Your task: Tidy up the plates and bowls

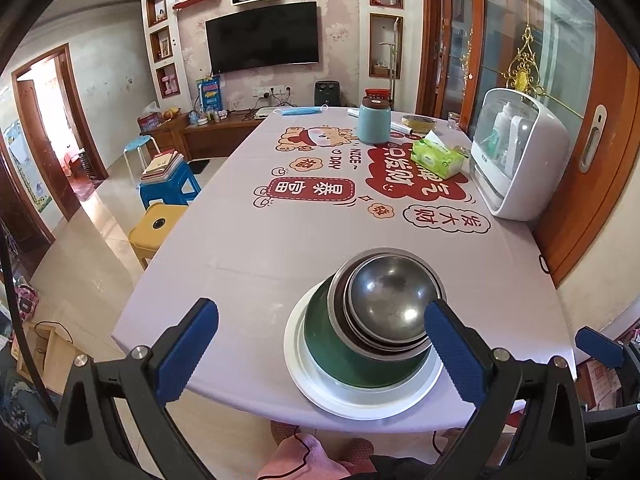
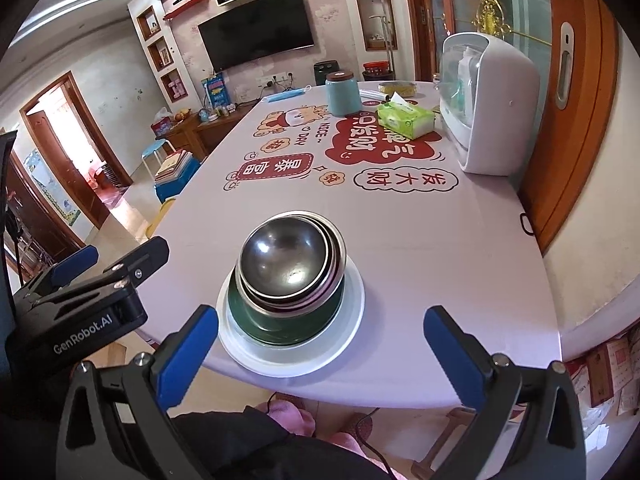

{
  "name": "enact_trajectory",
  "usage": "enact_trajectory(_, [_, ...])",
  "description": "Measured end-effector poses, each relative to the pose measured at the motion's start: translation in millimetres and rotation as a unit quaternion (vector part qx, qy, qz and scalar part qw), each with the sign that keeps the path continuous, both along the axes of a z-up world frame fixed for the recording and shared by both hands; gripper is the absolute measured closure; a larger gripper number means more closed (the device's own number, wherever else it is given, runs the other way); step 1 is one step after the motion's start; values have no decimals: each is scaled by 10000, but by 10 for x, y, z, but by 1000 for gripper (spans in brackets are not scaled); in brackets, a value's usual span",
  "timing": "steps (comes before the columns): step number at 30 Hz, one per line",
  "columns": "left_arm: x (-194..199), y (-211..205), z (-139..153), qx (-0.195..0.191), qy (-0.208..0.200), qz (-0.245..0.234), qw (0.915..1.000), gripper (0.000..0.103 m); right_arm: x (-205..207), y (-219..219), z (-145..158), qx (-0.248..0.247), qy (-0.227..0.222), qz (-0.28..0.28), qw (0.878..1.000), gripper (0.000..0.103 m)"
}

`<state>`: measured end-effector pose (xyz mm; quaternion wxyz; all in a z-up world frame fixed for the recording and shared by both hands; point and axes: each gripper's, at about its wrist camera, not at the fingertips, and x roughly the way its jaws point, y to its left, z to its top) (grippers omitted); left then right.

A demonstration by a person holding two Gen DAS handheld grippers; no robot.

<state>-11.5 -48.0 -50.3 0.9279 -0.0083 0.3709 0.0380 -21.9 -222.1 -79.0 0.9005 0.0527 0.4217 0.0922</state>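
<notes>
My left gripper (image 1: 320,352) and right gripper (image 2: 320,352) both hang spread wide, grasping nothing. Steel bowls (image 2: 288,256) sit nested in the green bowl (image 2: 276,326) on the white plate (image 2: 348,320) at the near table (image 2: 440,248) edge; stacking looks finished.

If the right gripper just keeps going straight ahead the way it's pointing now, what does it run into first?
Most likely the stack of steel bowls in the green bowl on the white plate. The right gripper, open and empty, points right at it, though height above the plate's rim is hard to judge.
</notes>
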Motion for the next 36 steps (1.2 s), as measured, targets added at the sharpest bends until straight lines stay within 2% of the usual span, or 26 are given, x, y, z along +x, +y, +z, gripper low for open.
enact_trajectory(36, [25, 134, 2, -35, 11, 65, 10000, 1, 63, 122, 25, -4, -21, 164, 9999, 0])
